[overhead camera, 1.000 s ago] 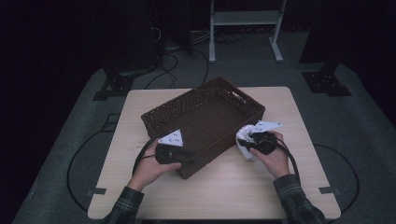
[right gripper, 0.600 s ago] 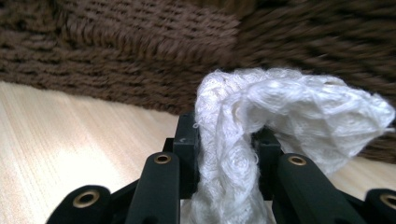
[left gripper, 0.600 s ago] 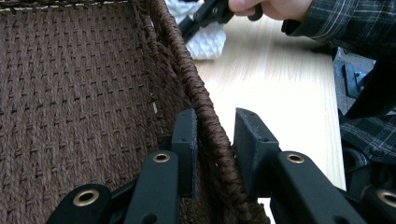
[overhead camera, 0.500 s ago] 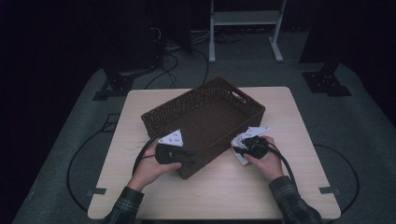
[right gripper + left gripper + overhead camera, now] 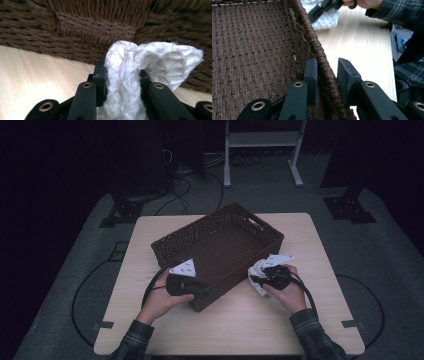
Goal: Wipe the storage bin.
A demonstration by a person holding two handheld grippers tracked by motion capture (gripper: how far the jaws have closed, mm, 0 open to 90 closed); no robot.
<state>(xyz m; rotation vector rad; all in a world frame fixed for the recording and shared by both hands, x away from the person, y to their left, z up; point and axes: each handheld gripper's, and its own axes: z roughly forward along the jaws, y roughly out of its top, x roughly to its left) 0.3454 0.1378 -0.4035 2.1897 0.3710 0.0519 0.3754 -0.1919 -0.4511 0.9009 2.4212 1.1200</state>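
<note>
Two black jaws of the left gripper straddle the basket rim, one inside the wall, one outside; whether the outer pad presses the weave is hard to tell. The right gripper is clamped on a white knitted cloth, which bulges above the jaws and hides their tips. In the high view the cloth sits at the basket's 4 o'clock, partly covered by the right hand. The table edge is cut off below.
</note>
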